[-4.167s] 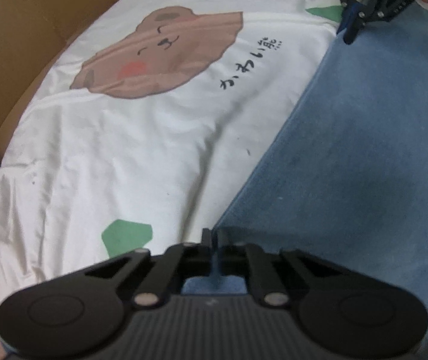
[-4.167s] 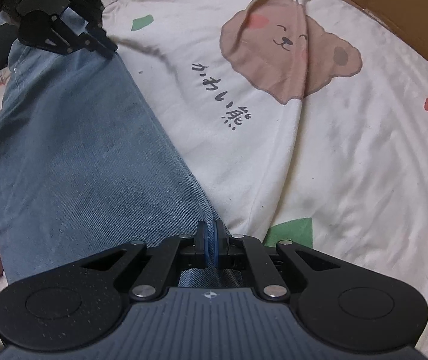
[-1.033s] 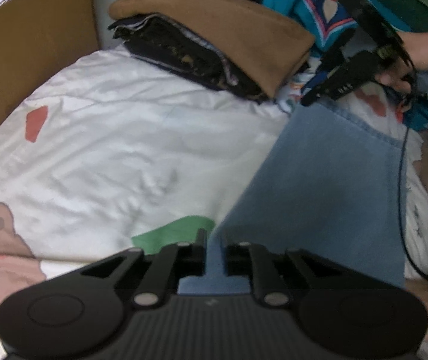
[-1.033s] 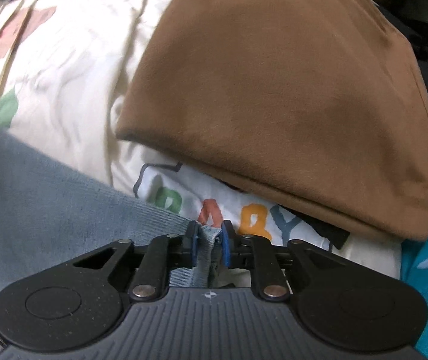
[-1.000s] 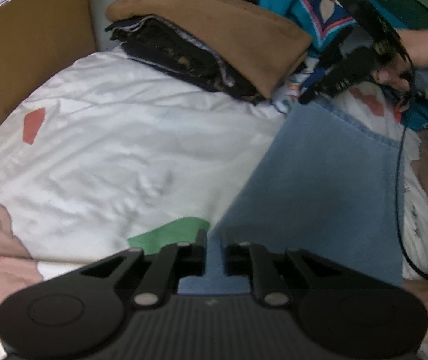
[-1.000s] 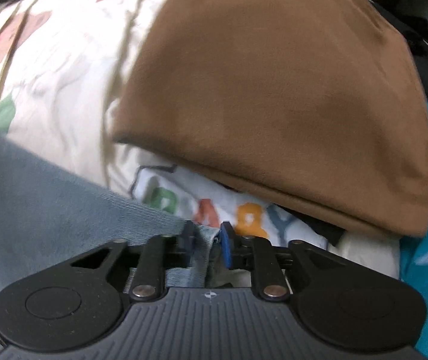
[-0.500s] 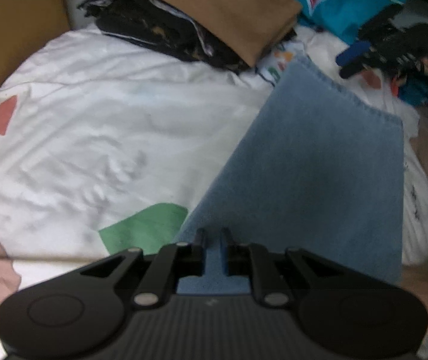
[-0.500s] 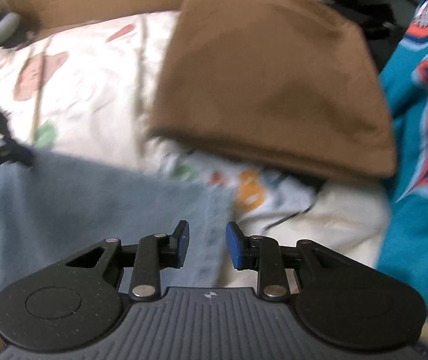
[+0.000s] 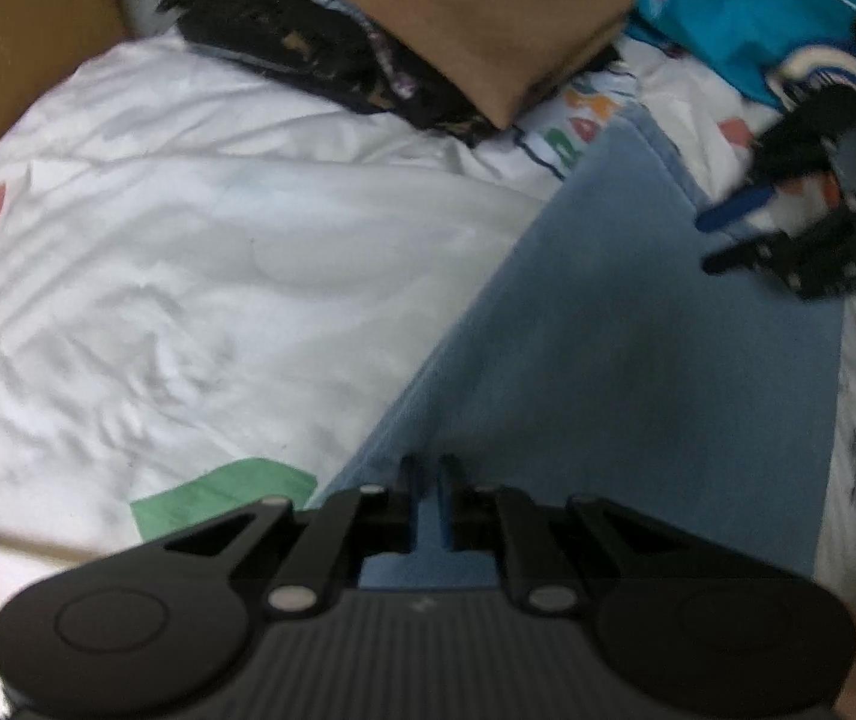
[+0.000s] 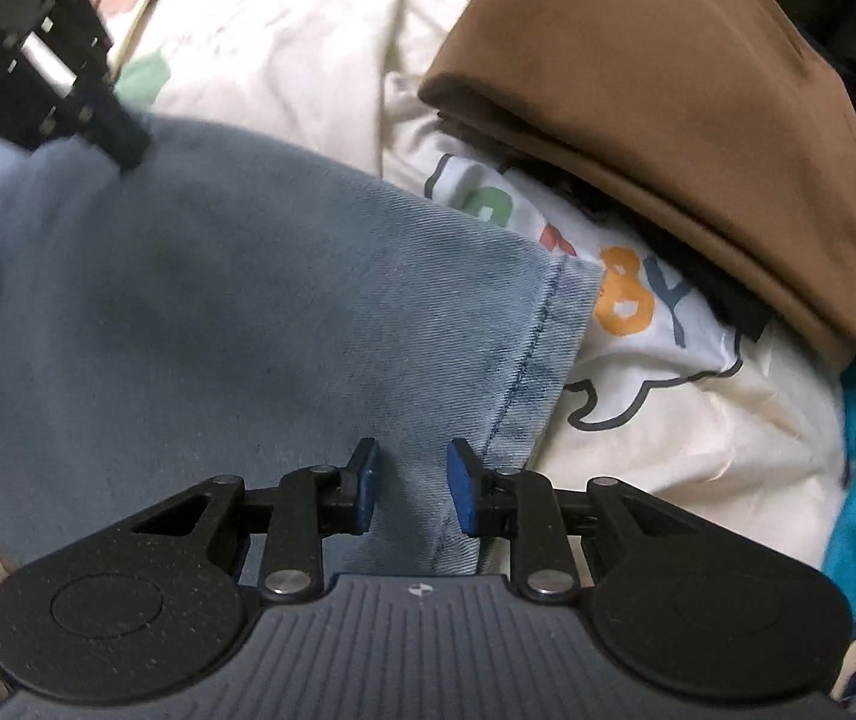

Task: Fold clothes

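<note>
Jeans (image 10: 236, 312) of light, washed blue denim lie folded flat on the white printed bedsheet (image 9: 200, 276), filling the left and middle of the right wrist view and running from bottom centre to the upper right in the left wrist view. Their hem shows a stitched seam with darker blue wear along it, and a faint dark smudge marks the middle of the cloth. The left gripper (image 9: 426, 501) at the bottom centre of its own view is clamped on the near edge of the denim, its jaws almost together with blue cloth between them. The right gripper (image 10: 410, 489) has its blue pads apart and closing a little, the hem below them but not pinched. Just beyond the hem, toward the upper right, a brown folded garment (image 10: 667, 120) tops a dark stack (image 9: 320, 54); teal clothing (image 9: 745, 6) lies in the upper right corner.
</note>
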Tool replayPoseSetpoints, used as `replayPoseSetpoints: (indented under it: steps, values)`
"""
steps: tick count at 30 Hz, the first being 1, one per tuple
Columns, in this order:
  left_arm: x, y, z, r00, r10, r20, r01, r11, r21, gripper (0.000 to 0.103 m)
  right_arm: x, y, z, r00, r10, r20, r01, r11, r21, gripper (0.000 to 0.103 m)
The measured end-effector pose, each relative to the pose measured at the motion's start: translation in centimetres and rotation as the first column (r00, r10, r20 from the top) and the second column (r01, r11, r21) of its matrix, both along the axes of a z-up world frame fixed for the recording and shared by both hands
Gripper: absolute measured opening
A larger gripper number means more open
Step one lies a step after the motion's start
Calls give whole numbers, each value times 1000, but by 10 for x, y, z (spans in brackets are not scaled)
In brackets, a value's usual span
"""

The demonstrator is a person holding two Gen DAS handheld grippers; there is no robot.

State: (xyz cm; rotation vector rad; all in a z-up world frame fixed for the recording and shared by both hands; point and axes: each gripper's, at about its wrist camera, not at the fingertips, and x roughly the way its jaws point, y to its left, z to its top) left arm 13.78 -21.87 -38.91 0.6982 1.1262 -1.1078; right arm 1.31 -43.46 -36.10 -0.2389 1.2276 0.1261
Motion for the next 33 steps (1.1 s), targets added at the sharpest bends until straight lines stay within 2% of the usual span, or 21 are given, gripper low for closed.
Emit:
replayPoseSetpoints:
  steps: [4, 6, 12, 14, 16, 17, 19, 21, 25, 29, 31, 33]
  values:
    - [11, 6, 21, 1000, -11, 12, 11, 1000, 18, 10, -4, -3, 2, 1000, -15, -16, 14, 999, -43, 11]
    - [24, 17, 38, 1000, -4, 26, 3, 1000, 22, 11, -7, -6, 4, 999, -23, -26, 21, 998, -61, 11]
    - [72, 63, 94, 991, 71, 116, -78, 995, 58, 26, -14, -26, 12, 995, -93, -30, 92, 995, -47, 17]
    - [85, 81, 117, 983, 104, 152, -114, 992, 59, 33, -12, -32, 19, 992, -125, -24, 124, 992, -36, 17]
    - [101, 99, 141, 974, 148, 173, -159, 986, 50, 46, -13, -38, 26, 988, -156, -8, 156, 988, -14, 17]
    - [110, 108, 154, 969, 172, 179, -183, 982, 45, 49, -14, -40, 34, 986, -165, 12, 164, 986, 21, 17]
    - [130, 125, 180, 952, 247, 181, -255, 967, 23, 53, -19, -39, 44, 985, -168, 25, 167, 985, 34, 19]
    - [148, 145, 204, 923, 329, 198, -338, 941, 8, 55, -22, -37, 54, 984, -173, 38, 171, 984, 46, 23]
    - [172, 184, 246, 858, 455, 237, -464, 885, -18, 55, -28, -34, 72, 982, -177, 67, 171, 981, 90, 40]
    - [179, 215, 284, 816, 512, 268, -518, 854, -51, 60, -34, -34, 93, 979, -175, 106, 162, 980, 116, 45]
    - [176, 231, 302, 805, 522, 282, -522, 849, -81, 70, -39, -33, 105, 977, -173, 126, 158, 980, 122, 45]
    - [169, 247, 316, 799, 531, 283, -524, 845, -107, 73, -42, -33, 113, 976, -170, 138, 153, 981, 123, 45]
